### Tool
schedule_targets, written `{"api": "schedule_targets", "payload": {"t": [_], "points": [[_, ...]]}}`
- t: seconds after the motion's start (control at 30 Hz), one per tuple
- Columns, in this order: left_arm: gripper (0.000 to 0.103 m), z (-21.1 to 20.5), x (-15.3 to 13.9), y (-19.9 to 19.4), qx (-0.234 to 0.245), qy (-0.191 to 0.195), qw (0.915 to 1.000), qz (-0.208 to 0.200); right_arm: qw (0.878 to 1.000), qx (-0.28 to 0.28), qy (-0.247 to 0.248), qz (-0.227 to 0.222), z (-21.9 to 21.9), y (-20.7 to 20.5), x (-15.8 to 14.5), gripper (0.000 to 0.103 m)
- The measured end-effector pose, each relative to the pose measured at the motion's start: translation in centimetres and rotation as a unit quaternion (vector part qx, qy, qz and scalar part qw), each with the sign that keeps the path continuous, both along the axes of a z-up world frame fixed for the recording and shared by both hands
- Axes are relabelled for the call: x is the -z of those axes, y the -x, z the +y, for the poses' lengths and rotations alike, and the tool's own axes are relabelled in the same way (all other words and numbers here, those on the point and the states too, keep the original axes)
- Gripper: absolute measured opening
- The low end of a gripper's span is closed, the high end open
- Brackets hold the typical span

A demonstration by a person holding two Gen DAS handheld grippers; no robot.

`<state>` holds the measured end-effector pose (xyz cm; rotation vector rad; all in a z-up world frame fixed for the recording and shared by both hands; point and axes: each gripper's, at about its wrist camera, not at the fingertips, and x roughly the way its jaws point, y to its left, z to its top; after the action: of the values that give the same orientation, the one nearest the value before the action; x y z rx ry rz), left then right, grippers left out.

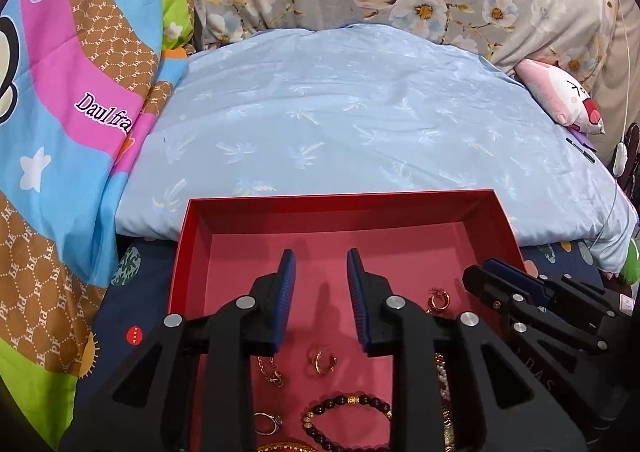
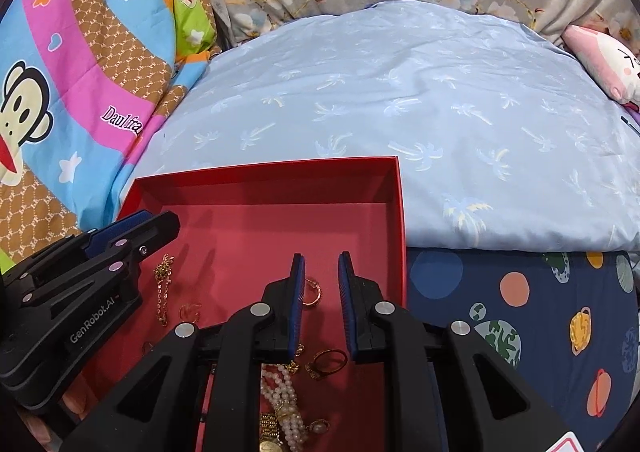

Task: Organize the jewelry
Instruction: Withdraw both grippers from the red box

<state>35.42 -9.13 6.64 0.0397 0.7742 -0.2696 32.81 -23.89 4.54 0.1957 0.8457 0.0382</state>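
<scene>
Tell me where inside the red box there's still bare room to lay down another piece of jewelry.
The far half of the red box is bare, from its back wall to the fingertips of the left gripper and right gripper. The near half is crowded: gold hoop earring, bead bracelet, pearl strand, gold chain.

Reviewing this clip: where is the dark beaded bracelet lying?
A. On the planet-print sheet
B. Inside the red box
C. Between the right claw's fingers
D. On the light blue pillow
B: the dark beaded bracelet lies on the pink floor of the red box, near its front, below the left claw.
</scene>
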Motion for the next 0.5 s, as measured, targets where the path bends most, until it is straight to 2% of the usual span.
{"api": "schedule_targets", "payload": {"t": [0.23,0.5], "points": [[0.025,0.1,-0.6,1.6,-0.005,-0.018,0.9996,-0.019,1.000,-0.005,0.005,-0.010,0.5,1.6,-0.7,0.017],[0.026,1.2,-1.0,4.3,-0.011,-0.015,0.9997,-0.015,1.000,-0.008,-0.001,-0.023,1.4,5.3,-2.1,0.017]]}}
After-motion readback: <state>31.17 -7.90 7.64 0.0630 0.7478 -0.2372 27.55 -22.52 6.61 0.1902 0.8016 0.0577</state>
